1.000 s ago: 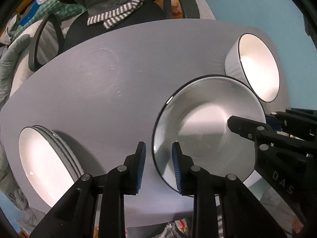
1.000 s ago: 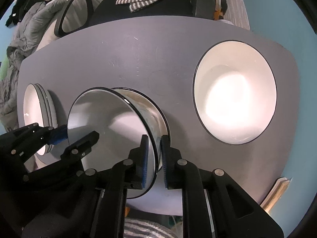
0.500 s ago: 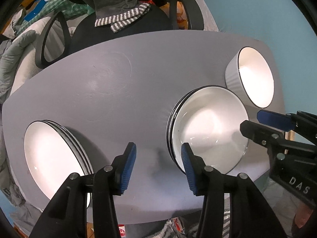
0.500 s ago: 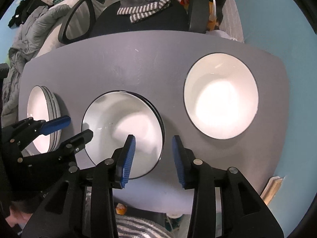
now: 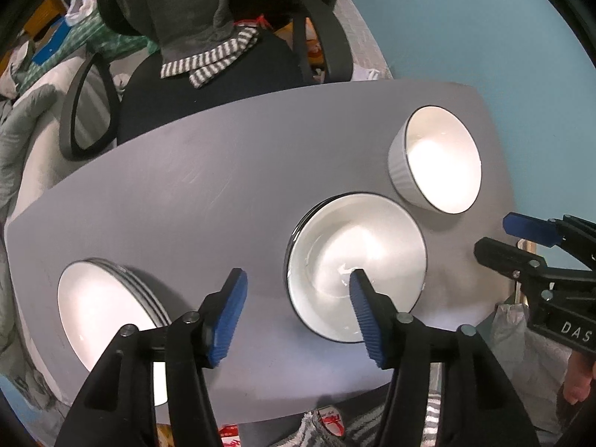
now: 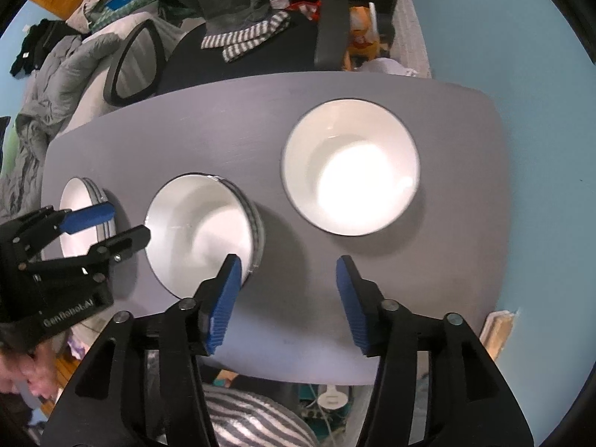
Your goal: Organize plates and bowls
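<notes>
So the middle stack of shallow bowls is sitting on the grey table, roughly centre and toward the near edge, with the top one nested squarely in the ones under it. To its left there's a stack of plates near the table's end, and to its right, just beside it but not touching, a deeper white bowl with a ribbed outside.

Both grippers are hanging over the table pointing down. The left gripper is standing released, nothing between the blue pads, and its jaws have just been opening. Same deal with the right gripper: jaws have just been opening, pads well apart, nothing gripped, the bowl rim just under its left pad but clear of it.

Looks like the person is finishing the let-go after a two-handed placement. To do this bit well, they'd want to be lifting straight up with the pads wide, so neither one clips the rim and shoves the stack sideways. Probably also worth checking the top bowl is seated flat before moving on; from these views it seems fine. The deep bowl looks like the only odd piece left, though that's a guess.

Behind the table an office chair with a striped cloth is parked.
</notes>
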`<state>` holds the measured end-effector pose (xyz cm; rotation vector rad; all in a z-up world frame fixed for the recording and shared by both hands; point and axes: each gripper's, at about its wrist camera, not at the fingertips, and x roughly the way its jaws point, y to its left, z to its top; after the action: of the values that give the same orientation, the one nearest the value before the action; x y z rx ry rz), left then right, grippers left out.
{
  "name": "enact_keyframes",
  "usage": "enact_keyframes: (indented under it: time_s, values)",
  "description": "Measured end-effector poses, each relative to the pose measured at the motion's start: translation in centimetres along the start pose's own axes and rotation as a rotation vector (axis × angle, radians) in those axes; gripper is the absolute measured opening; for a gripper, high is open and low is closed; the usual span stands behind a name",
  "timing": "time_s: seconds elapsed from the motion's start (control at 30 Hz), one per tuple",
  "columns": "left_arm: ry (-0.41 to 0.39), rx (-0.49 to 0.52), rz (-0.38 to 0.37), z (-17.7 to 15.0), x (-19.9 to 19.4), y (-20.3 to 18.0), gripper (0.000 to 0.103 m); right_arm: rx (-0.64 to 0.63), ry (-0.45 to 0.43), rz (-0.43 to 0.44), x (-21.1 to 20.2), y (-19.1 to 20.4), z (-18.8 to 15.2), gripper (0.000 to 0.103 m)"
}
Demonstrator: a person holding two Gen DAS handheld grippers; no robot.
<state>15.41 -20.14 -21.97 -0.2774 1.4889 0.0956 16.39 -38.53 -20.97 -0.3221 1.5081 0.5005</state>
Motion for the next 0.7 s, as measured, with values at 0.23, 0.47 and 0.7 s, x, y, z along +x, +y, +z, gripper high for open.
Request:
enact_keyframes:
  time_s: [0.23, 0.47, 0.7]
  values:
    - [0.008, 0.051, -0.020, 2.4, 0.1, -1.6, 0.071, 0.069, -0.009, -0.010, -0.7, -3.5, -0.3, 0.062]
    - [0.024, 0.080, -0.032, 5.3, 0.9, -3.4, 0.078, 0.131, -0.012, -0.030, -0.4, -6.6, 0.2, 0.063]
    - [0.063, 0.116, -0.026, 7.9, 2.8, -5.4, 0.080, 0.189, -0.024, 0.012, 0.7, -9.5, 1.6, 0.063]
